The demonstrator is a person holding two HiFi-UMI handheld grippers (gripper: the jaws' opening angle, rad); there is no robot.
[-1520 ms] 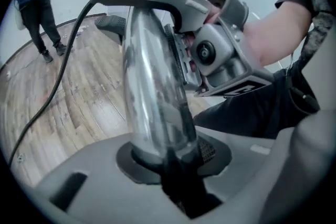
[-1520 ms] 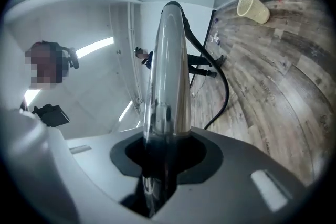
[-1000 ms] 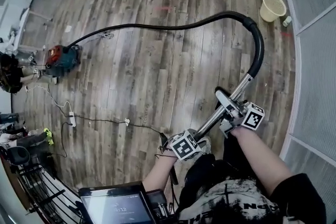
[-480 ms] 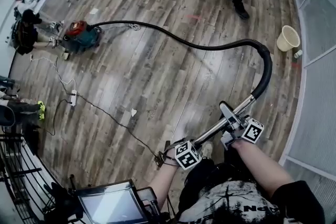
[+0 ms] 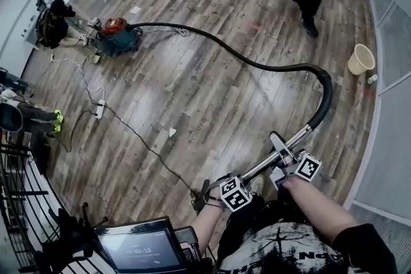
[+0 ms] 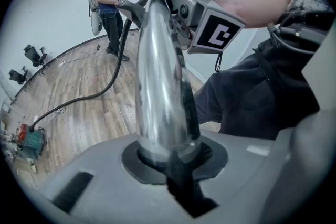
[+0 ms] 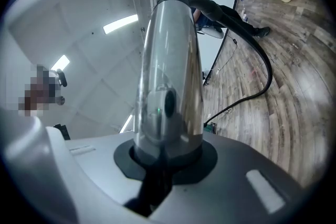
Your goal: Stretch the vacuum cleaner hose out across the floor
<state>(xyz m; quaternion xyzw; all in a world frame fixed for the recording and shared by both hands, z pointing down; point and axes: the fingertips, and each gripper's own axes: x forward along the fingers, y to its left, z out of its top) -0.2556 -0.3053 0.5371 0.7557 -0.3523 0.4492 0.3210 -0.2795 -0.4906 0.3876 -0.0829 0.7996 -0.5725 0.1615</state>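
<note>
Two clamps on one chrome wand [image 5: 262,166]: left gripper [image 6: 168,159] and right gripper [image 7: 164,155], jaws just tightening; one hose [image 5: 257,65] reaches one vacuum cleaner [image 5: 117,40].

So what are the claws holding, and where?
Both hold the tube, having just closed tighter: left claw near the end away from the hose, right claw near the hose end.

Head view looks steeply down; both gripper views closely face the shared chrome wand [image 5: 270,160].
</note>
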